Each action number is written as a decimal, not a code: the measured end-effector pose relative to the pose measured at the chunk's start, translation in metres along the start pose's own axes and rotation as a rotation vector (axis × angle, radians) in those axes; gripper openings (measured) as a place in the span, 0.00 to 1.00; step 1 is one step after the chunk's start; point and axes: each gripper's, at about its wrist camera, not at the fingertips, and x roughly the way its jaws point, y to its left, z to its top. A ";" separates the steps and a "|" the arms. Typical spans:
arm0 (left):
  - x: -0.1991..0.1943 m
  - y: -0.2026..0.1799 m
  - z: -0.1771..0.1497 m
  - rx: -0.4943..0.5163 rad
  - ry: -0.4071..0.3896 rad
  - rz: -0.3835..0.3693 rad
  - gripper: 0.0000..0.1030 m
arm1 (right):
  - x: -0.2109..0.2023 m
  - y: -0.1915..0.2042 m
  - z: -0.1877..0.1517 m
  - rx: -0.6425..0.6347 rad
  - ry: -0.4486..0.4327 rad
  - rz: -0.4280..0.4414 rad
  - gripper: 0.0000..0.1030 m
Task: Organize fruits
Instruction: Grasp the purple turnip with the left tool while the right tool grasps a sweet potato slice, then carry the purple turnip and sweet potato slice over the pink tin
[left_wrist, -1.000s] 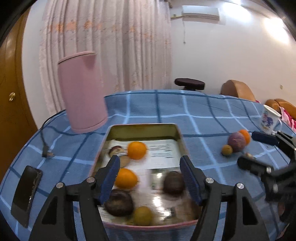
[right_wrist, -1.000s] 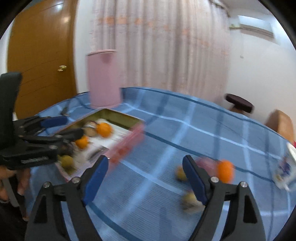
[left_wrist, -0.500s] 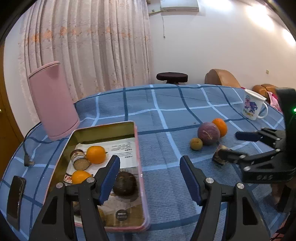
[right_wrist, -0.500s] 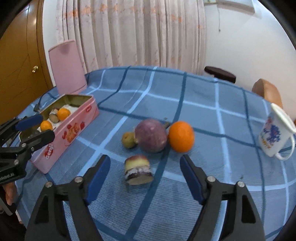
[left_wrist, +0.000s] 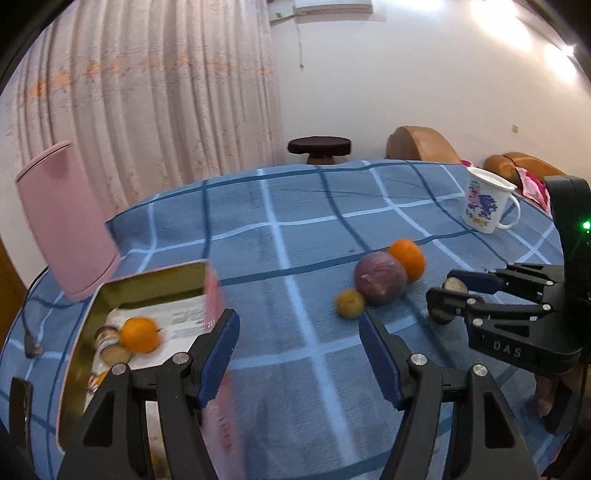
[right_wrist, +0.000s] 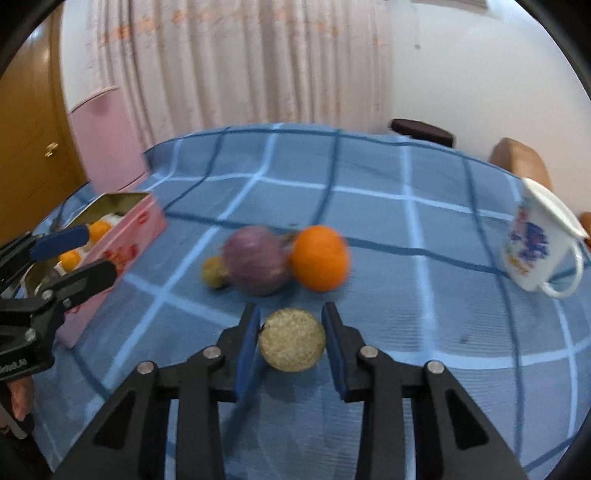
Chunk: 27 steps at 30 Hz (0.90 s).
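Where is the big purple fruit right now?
The purple fruit sits on the blue checked cloth, touching the orange on its right and a small yellow fruit on its left, just beyond the right gripper.

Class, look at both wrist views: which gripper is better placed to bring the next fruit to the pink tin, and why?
The right gripper: it is shut on the cut fruit piece. The left gripper hangs open beside the pink tin, holding nothing.

The right gripper (right_wrist: 291, 341) clamps a round cut fruit piece (right_wrist: 291, 339) (pale, grainy face up). Behind it sit a purple fruit (right_wrist: 256, 266) and an orange (right_wrist: 319, 258).
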 end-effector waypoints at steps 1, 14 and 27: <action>0.004 -0.005 0.003 0.007 0.005 -0.016 0.67 | 0.000 -0.006 0.001 0.010 -0.004 -0.016 0.35; 0.067 -0.052 0.028 0.104 0.092 -0.089 0.67 | -0.006 -0.044 0.001 0.124 -0.042 -0.004 0.35; 0.087 -0.053 0.031 0.087 0.128 -0.144 0.53 | -0.009 -0.040 0.002 0.099 -0.045 0.022 0.35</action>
